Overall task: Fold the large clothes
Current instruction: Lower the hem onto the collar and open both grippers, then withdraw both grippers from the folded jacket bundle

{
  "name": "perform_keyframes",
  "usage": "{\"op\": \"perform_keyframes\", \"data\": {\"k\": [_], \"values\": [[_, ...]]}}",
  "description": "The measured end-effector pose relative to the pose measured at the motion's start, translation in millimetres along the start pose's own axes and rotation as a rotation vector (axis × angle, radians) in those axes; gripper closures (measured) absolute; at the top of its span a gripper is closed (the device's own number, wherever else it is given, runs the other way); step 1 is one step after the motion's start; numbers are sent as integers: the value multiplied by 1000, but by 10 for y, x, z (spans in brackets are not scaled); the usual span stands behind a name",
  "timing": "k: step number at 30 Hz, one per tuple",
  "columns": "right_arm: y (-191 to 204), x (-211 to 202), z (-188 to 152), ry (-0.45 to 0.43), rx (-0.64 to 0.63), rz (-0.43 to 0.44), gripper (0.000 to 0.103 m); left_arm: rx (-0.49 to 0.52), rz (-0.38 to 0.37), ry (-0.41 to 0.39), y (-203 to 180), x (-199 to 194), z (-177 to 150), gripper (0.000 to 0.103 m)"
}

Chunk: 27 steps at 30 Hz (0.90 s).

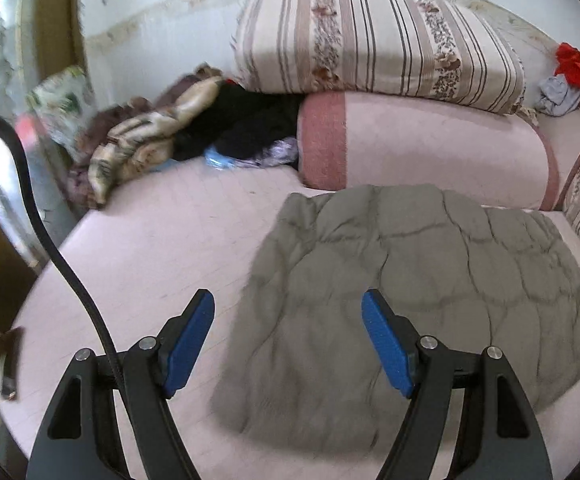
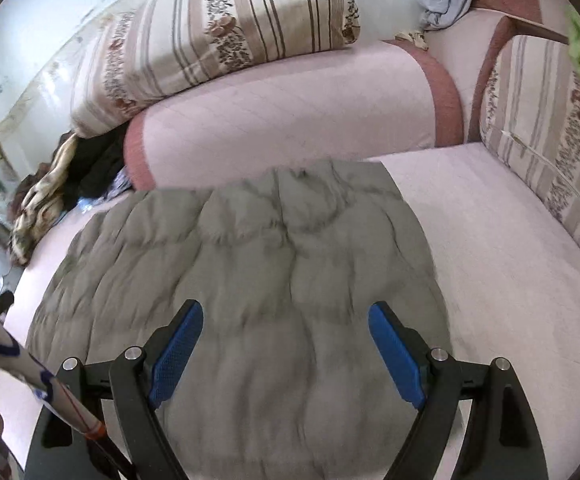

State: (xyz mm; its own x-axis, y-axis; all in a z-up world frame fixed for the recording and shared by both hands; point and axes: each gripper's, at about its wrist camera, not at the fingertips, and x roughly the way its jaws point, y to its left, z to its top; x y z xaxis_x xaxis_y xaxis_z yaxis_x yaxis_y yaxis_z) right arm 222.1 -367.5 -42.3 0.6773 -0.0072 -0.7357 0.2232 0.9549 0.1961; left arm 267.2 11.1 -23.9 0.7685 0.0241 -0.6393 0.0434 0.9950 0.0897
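The grey quilted jacket (image 2: 242, 280) lies spread flat on the pink bed (image 1: 150, 240). My right tongs (image 2: 286, 316) hang over its middle, fingers apart, gripping nothing. My left tongs (image 1: 288, 304) hang over its left edge, also apart and empty. At twelve o'clock lies a pink bolster (image 1: 422, 144) with a striped floral pillow (image 1: 378, 40) on top; at ten o'clock, a heap of clothes (image 1: 162, 136).

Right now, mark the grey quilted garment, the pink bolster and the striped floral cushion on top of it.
grey quilted garment (image 2: 250, 280): right wrist view, middle of its padded surface.
pink bolster (image 1: 430, 148): left wrist view, pale middle of the roll.
striped floral cushion (image 1: 370, 36): left wrist view, centre of its front face.
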Motion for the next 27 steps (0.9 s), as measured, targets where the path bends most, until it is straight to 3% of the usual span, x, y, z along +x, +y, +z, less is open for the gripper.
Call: {"op": "perform_keyframes", "data": {"k": [5, 15, 22, 27], "values": [[-66, -354, -542, 25, -6, -15, 15, 44, 85, -90, -19, -601, -374, 28], [33, -956, -1486, 34, 20, -13, 14, -57, 75, -138, 62, -1504, -884, 23], [113, -1181, -1892, 20, 28, -40, 14, -96, 96, -160, 132, -1882, -1086, 22], [74, -1209, -1992, 48, 57, -46, 14, -91, 89, -170, 123, -2024, -1173, 22]]}}
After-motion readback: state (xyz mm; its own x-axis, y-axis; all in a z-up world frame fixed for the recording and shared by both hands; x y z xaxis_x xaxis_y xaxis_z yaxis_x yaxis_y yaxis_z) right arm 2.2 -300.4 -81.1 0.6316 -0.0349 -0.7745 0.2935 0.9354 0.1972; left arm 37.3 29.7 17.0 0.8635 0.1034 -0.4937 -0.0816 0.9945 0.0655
